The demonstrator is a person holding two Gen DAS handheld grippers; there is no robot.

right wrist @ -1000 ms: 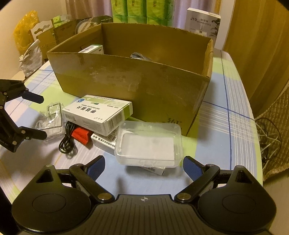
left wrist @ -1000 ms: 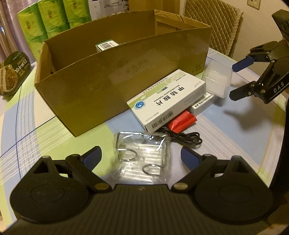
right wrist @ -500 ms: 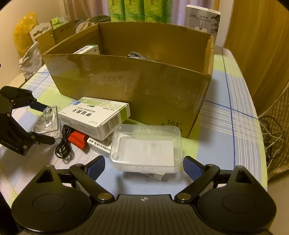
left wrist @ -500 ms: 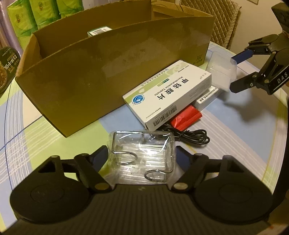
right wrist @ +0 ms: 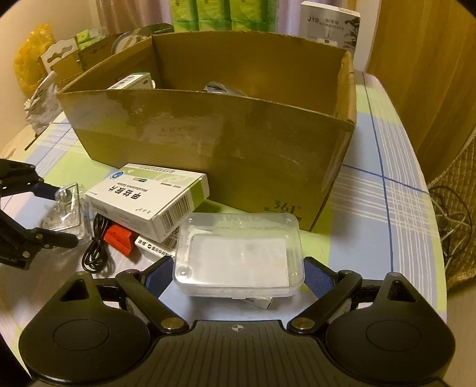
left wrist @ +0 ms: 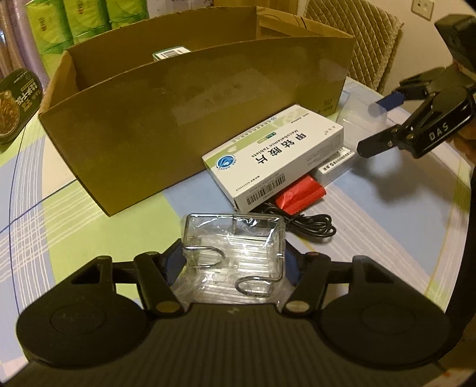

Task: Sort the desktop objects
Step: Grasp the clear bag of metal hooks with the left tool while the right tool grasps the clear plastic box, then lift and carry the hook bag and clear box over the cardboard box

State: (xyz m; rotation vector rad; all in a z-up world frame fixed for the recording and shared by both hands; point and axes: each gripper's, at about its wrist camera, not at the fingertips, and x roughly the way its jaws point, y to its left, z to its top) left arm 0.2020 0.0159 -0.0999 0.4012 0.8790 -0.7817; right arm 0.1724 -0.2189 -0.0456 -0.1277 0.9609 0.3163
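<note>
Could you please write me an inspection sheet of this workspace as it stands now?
Surface: checked tablecloth, blue, green and white.
Job's things: open cardboard box with items inside; medicine box lying over a red packet; clear plastic case; clear packet of metal hooks.
Clutter: green packs and a white carton behind the box.
Grippers: left gripper has just been closing, fingers against the hook packet; right gripper open around the plastic case.
Cables: coiled black cable beside the red packet.
Surroundings: woven chair back, curtain.
</note>
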